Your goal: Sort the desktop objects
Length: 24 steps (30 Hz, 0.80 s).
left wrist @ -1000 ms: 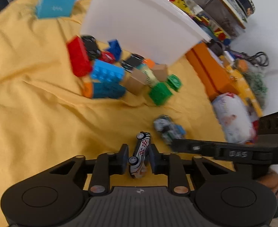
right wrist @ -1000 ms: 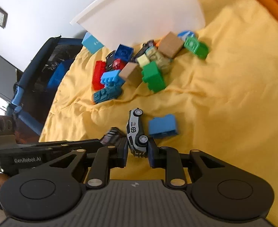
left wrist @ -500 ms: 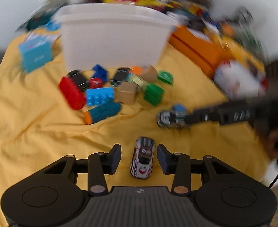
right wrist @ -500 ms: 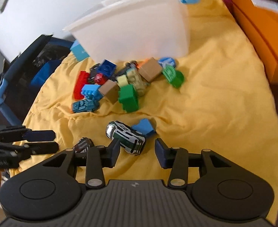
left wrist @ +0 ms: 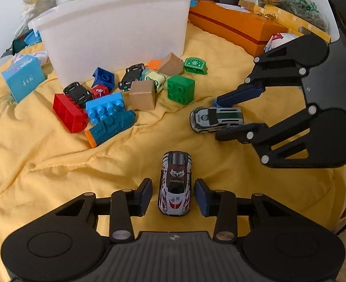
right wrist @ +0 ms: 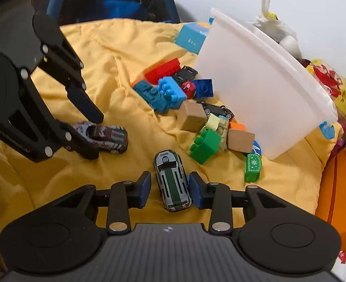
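A white and red toy car (left wrist: 175, 183) stands on its wheels on the yellow cloth (left wrist: 43, 164), between the pads of my left gripper (left wrist: 173, 196). There is a gap on each side of it while the jaws are closing. A green and white toy car (right wrist: 171, 183) lies between the pads of my right gripper (right wrist: 169, 190), whose jaws are closing too. Its right pad is close against the car and the left pad stands apart. Each gripper shows in the other's view: the right gripper (left wrist: 216, 120) and the left gripper (right wrist: 96, 137).
A white plastic bin (left wrist: 116, 33) stands behind a pile of bricks, wooden cubes and small cars: a red brick (left wrist: 68, 114), a green brick (left wrist: 180, 89), a wooden cube (left wrist: 142, 95). A light blue box (left wrist: 22, 80) sits at the left, an orange box (left wrist: 234, 27) at the right.
A second ago each gripper was shut on its car, held on its side. Both wrists have rolled level, the jaws have opened, and both cars now rest on their wheels on the cloth.
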{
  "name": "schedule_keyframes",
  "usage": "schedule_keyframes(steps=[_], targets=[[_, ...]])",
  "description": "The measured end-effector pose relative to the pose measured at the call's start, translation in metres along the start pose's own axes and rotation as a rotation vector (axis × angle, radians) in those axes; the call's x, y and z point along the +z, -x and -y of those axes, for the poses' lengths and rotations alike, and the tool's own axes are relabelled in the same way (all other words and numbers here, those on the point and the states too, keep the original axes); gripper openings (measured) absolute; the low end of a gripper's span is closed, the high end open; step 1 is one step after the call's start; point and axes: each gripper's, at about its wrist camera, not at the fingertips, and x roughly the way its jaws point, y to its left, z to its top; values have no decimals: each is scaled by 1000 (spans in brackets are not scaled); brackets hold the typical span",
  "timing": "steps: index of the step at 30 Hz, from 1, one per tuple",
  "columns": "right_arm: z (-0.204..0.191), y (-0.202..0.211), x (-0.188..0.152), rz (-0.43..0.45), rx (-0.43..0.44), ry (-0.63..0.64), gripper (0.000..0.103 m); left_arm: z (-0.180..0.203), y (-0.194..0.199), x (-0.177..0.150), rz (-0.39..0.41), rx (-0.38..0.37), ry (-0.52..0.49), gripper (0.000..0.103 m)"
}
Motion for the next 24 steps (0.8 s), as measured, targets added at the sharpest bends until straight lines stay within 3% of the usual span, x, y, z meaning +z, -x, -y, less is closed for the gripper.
schedule_keyframes(steps=[3, 11, 19, 24], targets=[[-3, -2, -3, 8, -43, -3, 36, 1, -1, 0, 9, 0, -13, 34], [3, -3, 0, -12, -52, -33, 32, -1, 2, 6, 18, -40, -27, 33], [38, 29, 17, 67, -55, -169, 32, -21, 55, 39, 184, 15, 1, 33], [74, 57, 40, 194, -123, -277, 32, -37, 89, 83, 344, 77, 7, 33]])
